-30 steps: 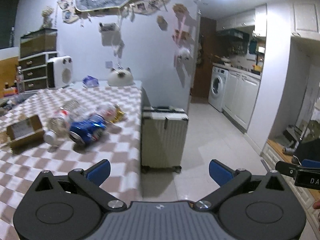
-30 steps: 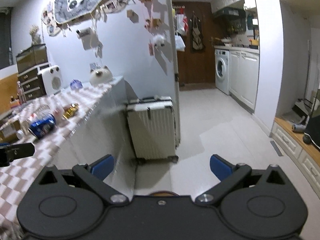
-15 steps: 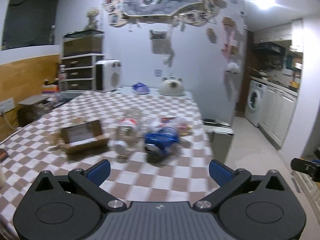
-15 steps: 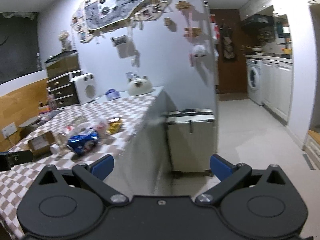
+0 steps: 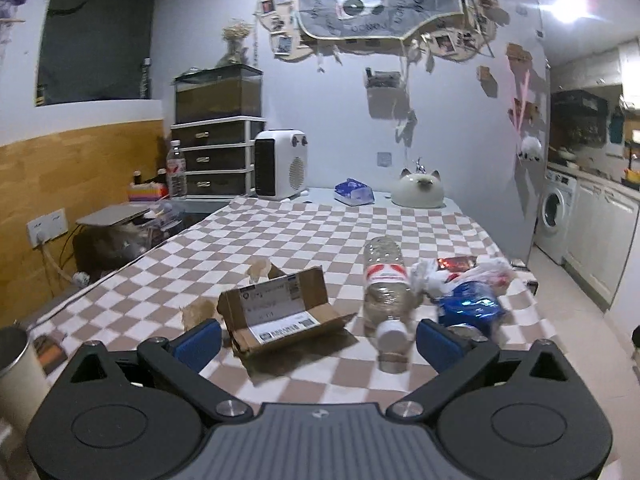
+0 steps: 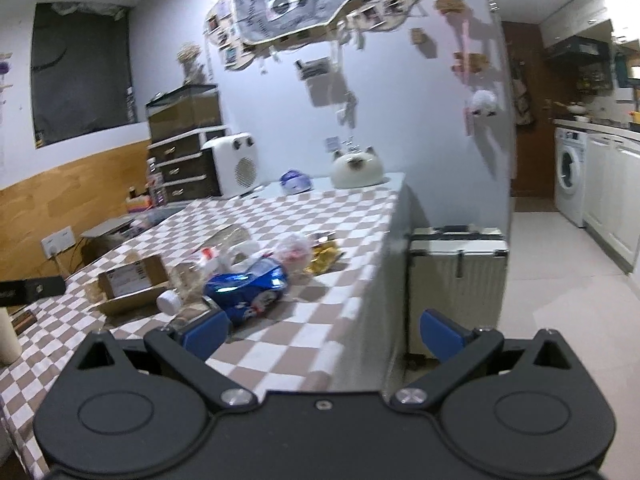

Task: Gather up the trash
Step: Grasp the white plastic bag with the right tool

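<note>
Left claw (image 5: 316,338) is spread wide with nothing between its pads, though the jaws have just been closing a little; right claw (image 6: 322,334) is spread too and empty; both hang above the near edge of the counter (image 5: 280,236), touching nothing

Trash sits in one cluster on the checked cloth: an open cardboard box (image 5: 280,312) with a shipping label, lying ahead of my left claw's left pad; a clear plastic bottle (image 5: 386,292) on its side, white cap toward me, just beside the box; right of that a crushed blue can (image 5: 468,308) with a white plastic bag (image 5: 492,272) and a red wrapper (image 5: 456,263) bunched against it; right view adds a yellow wrapper (image 6: 324,254) near the counter's right edge

My read: I'm on the approach, nothing collected yet; I see no bin or sack for it in either view

Plan for a clean pick: left claw takes the bottle, since it lies nearly in line with the fingers; straddle the body across its width, behind the cap, and close slowly because it's round and will likely roll or squirt out; right claw goes for the can, pads on its flattened sides, clear of the loose bag; box last, pinched by one flap
</note>
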Demonstrator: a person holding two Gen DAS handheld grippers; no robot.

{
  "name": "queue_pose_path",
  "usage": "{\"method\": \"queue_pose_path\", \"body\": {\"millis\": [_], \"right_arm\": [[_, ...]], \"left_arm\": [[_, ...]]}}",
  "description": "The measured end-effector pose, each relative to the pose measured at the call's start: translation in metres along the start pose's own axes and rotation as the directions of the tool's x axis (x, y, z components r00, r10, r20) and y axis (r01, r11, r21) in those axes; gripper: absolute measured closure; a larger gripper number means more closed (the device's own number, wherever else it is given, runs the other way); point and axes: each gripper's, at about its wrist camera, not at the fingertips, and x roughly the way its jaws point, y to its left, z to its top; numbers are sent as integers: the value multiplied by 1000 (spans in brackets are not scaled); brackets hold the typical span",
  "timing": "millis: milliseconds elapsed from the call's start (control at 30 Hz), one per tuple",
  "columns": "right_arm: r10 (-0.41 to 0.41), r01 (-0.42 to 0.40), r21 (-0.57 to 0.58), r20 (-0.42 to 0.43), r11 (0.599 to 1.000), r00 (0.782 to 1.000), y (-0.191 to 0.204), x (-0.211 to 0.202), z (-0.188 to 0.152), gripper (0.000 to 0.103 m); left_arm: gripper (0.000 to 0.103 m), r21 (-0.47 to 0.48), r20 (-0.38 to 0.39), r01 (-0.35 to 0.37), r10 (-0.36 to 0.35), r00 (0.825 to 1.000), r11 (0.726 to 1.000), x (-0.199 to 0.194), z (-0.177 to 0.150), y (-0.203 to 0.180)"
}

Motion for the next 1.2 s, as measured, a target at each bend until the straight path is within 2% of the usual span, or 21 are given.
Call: {"method": "queue_pose_path", "body": {"millis": [300,433,567,733,833,967,1067,1100,1200], "right_arm": [[53,-54,-35,-33,998,998,30,53,5,0],[80,-82,-24,-76,996,994,30,81,11,0],[90,-91,-11,-89,996,992,22,111,23,0],[107,-102,64,-86,993,991,7,155,49,1],[111,-100,112,-92,989,990,0,183,58,11],[111,-89,198,-104,976,988,-9,215,61,13],[124,-93,230,-126,969,984,-12,234,60,20],[133,-97,236,-141,967,981,-12,240,60,24],[152,-104,241,-189,965,970,-10,254,58,49]], "left_arm": [[43,87,-95,54,-46,994,995,74,-14,22],[47,125,-120,53,-38,992,991,96,-21,25],[59,161,-135,52,-30,990,986,112,-21,27],[74,176,-162,46,-17,987,983,126,-23,30],[80,172,-183,70,-38,982,983,127,-27,32],[81,179,-195,71,-36,980,981,119,-29,30],[83,165,-207,78,-43,977,983,107,-29,28],[84,156,-210,80,-46,977,984,102,-30,27],[86,136,-218,88,-57,974,987,87,-33,22]]}}
